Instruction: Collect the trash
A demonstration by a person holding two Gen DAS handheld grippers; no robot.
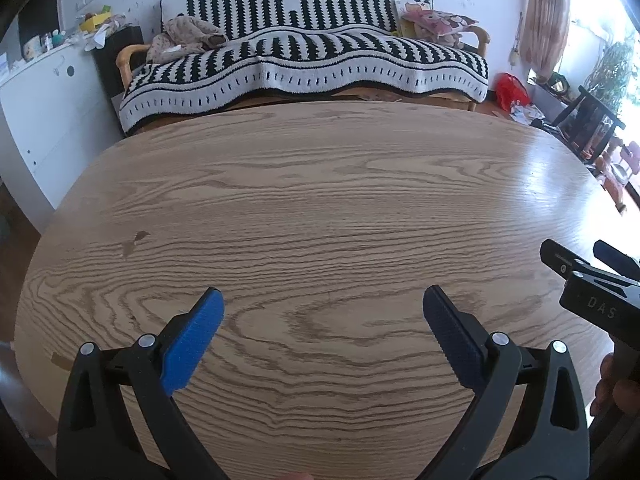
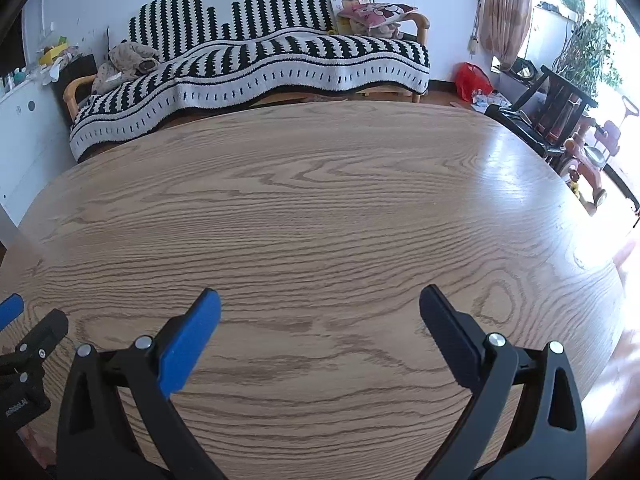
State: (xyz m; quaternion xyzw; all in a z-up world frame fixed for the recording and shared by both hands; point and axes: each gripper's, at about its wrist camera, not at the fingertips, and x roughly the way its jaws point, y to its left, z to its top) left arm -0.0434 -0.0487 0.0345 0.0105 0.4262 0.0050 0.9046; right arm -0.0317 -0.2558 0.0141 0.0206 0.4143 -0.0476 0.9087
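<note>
Left tongs [image 1: 323, 300] and right tongs [image 2: 320, 302], both released and empty, side by side above a bare counter [image 1: 320, 200]; no trash in view ahead of either. Risk: closing on nothing, or pads scraping the wood

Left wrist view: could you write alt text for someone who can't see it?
An open left gripper with blue finger pads hovers over a bare wooden table, holding nothing. The right gripper pokes in at the right edge. Behind the table stands a sofa under a black-and-white striped blanket, with a red bag on the floor beside it.
</note>
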